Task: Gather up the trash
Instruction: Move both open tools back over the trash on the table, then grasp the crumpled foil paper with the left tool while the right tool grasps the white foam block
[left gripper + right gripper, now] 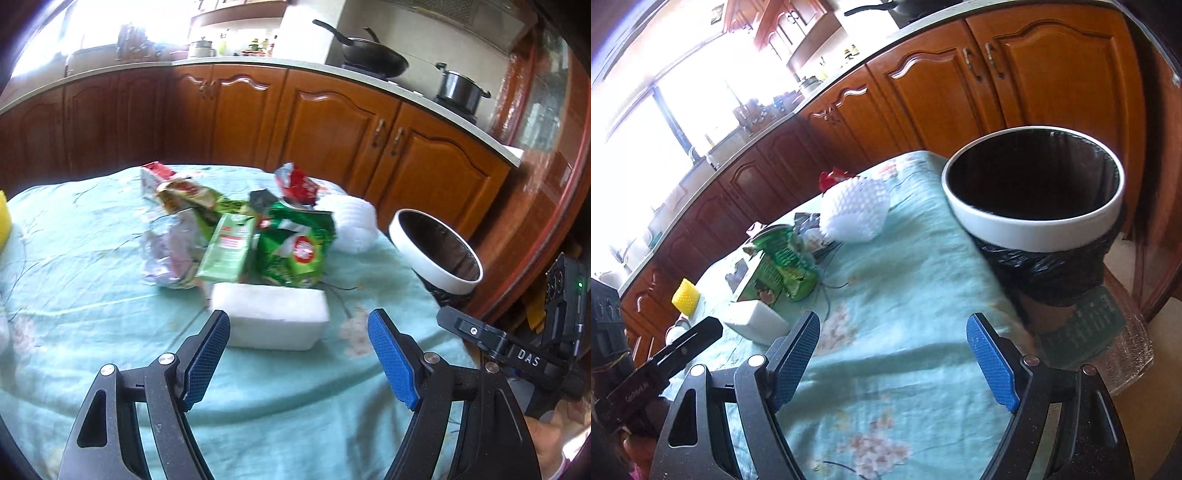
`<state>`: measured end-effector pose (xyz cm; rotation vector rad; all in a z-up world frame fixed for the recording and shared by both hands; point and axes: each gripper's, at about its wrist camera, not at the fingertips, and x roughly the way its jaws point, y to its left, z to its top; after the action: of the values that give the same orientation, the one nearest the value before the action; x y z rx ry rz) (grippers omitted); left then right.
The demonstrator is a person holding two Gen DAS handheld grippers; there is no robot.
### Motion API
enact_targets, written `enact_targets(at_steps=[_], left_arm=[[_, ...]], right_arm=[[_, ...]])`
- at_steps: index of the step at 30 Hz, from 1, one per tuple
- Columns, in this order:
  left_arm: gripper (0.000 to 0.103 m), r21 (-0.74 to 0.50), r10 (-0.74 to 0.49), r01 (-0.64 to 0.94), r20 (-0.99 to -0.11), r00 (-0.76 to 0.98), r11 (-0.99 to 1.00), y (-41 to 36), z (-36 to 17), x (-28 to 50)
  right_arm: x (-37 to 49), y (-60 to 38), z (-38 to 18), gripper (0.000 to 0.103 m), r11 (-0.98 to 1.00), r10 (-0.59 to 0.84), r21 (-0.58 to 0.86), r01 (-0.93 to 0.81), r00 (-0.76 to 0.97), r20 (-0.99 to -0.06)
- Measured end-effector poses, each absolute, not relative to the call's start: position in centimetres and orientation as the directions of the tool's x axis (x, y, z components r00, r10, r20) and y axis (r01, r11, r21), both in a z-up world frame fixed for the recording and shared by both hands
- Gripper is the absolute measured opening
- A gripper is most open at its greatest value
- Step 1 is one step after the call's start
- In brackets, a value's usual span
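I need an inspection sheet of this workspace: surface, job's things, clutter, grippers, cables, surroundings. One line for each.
Surface: table under a light green floral cloth.
Job's things: white foam block nearest; green snack bags, crumpled wrappers, white foam net piled behind it; white-rimmed bin, black liner, at the table edge.
Clutter: yellow sponge.
Grippers: left gripper and right gripper, jaws open, nothing between them.
Cables: nothing seen.
Surroundings: wooden cabinets, wok, pot, bright window.
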<state>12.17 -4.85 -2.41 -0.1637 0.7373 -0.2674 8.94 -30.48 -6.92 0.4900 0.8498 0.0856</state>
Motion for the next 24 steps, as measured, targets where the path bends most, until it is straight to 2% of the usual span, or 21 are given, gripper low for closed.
enact_targets(at_steps=[11,15,24], left_arm=[[0.077,-0.268,-0.227,0.06,-0.656,0.72,0.962,0.5,-1.8,12.4],[0.077,-0.274,-0.207,0.023,-0.668,0.715,0.962,2.4,-1.9,14.3],[0.074,-0.262,-0.203,0.01,-0.726,0.657,0.965,3.7,-3.3,20.0]], right_arm=[[9.8,-24.8,-6.8,0.083,0.885,0.408,0.459,-0.079,0.605,-0.683],[10.9,-22.3,-7.0,0.083,0.87,0.473,0.462,-0.173,0.557,-0.682],[13.6,-18.2,-6.6,0.083,0.861,0.508,0.401,-0.311,0.524,-0.683]])
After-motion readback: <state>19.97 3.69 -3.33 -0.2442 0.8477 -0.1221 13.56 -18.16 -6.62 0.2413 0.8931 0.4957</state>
